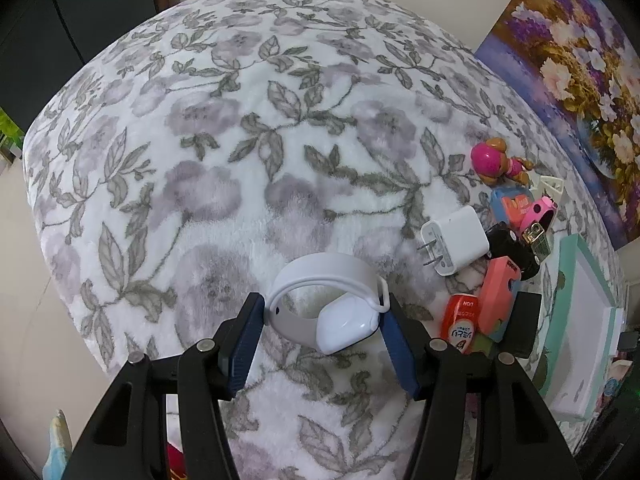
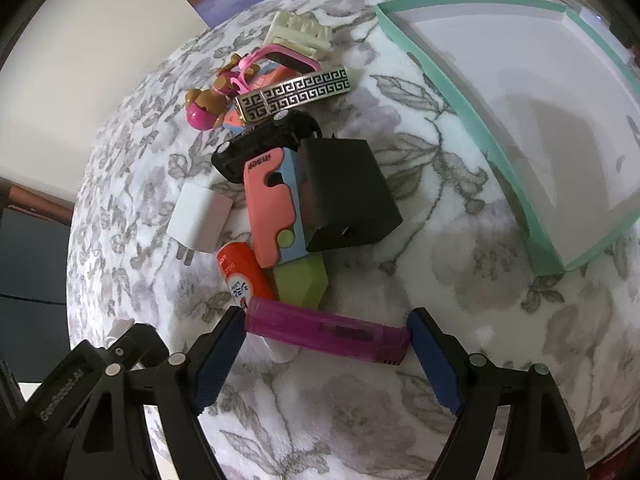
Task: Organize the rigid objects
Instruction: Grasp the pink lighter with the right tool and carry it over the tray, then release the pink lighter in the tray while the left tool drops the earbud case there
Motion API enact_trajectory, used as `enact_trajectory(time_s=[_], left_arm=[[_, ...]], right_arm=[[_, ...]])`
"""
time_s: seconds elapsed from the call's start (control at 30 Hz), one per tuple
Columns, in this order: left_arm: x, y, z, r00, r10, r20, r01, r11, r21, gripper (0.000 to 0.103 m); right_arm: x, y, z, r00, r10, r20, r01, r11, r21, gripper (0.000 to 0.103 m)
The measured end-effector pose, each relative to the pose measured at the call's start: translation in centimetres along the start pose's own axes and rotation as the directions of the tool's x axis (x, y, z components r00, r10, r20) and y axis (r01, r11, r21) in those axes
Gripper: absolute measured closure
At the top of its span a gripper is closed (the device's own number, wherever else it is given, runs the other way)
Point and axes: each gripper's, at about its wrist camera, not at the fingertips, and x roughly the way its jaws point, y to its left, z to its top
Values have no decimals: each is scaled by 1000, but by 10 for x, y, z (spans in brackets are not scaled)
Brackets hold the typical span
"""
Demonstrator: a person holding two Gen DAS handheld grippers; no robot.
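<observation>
My left gripper (image 1: 322, 312) has its blue pads against both sides of a white smartwatch (image 1: 336, 308) with a looped white band, on the floral blanket. My right gripper (image 2: 326, 332) has its pads at the two ends of a purple translucent lighter (image 2: 326, 330), which lies crosswise between them. Beyond it is a pile: a red tube (image 2: 242, 276), a pink and blue toy knife (image 2: 276, 208), a black charger (image 2: 344, 196), a white charger (image 2: 198, 220), a black toy car (image 2: 260, 144), a patterned metal band (image 2: 292, 94) and a pink-helmeted toy dog (image 2: 206, 110).
A shallow white tray with a teal rim (image 2: 440, 92) lies on the blanket to the right of the pile; it also shows in the left wrist view (image 1: 584, 320). A flower painting (image 1: 572, 88) leans at the back. A cream hair clip (image 2: 300, 32) lies behind the pile.
</observation>
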Motion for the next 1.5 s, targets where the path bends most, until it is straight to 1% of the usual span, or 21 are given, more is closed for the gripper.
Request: enact_trajectory(time_s=[0.1, 0.23, 0.3, 0.43, 0.53, 0.6, 0.7, 0.77, 0.83, 0.9, 0.97, 1.03, 1.13, 1.27, 1.33, 1.4, 1.5], left_arm=[[1, -2, -1, 1000, 8, 0, -8, 1000, 11, 43], [0, -11, -5, 1000, 26, 13, -27, 999, 43, 43], [-1, -18, -7, 999, 35, 21, -37, 997, 67, 43], [-2, -37, -9, 999, 40, 18, -42, 994, 104, 43], [-7, -56, -11, 999, 31, 21, -33, 989, 141, 43], [-14, -73, -12, 999, 31, 34, -37, 984, 172, 43], [-22, -101, -12, 998, 35, 56, -47, 971, 233, 43], [-27, -124, -13, 997, 36, 66, -53, 959, 277, 43], [-30, -151, -14, 997, 33, 72, -55, 945, 323, 43], [-31, -171, -16, 997, 31, 76, -57, 932, 359, 43], [-31, -199, -19, 997, 23, 77, -53, 911, 409, 43], [-29, -223, -22, 997, 20, 72, -51, 892, 449, 43], [-24, -252, -27, 997, 27, 76, -61, 869, 492, 43], [-10, -290, -37, 996, 34, 83, -74, 829, 554, 43], [-3, -305, -40, 996, 32, 84, -75, 813, 578, 43], [2, -317, -42, 996, 33, 83, -75, 801, 594, 43], [11, -335, -42, 995, 33, 93, -83, 785, 614, 43]], right_arm=[[-14, -6, 5, 1000, 14, 25, -14, 1000, -12, 18], [-42, -15, 13, 995, 22, 102, -19, 999, -39, 19], [-55, -20, 17, 990, 16, 141, -8, 998, -58, 19], [-75, -35, 28, 973, -54, 224, 77, 993, -94, 19], [-88, -51, 37, 961, -77, 267, 105, 990, -93, 19], [-97, -60, 44, 948, -101, 303, 137, 985, -101, 19], [-103, -72, 58, 922, -162, 353, 206, 974, -91, 19], [-109, -88, 68, 900, -204, 386, 241, 969, -50, 19], [-113, -104, 78, 890, -222, 398, 247, 969, -12, 19], [-116, -120, 88, 871, -256, 419, 269, 963, 29, 19], [-118, -137, 99, 847, -301, 437, 302, 951, 69, 19], [-119, -156, 109, 833, -334, 440, 314, 942, 120, 19], [-118, -176, 118, 820, -366, 441, 323, 931, 172, 19], [-113, -194, 130, 801, -406, 440, 356, 914, 196, 18], [-108, -198, 136, 797, -417, 437, 372, 909, 188, 18], [-103, -202, 142, 791, -428, 438, 389, 903, 181, 18], [-98, -207, 147, 788, -434, 437, 398, 900, 177, 18]])
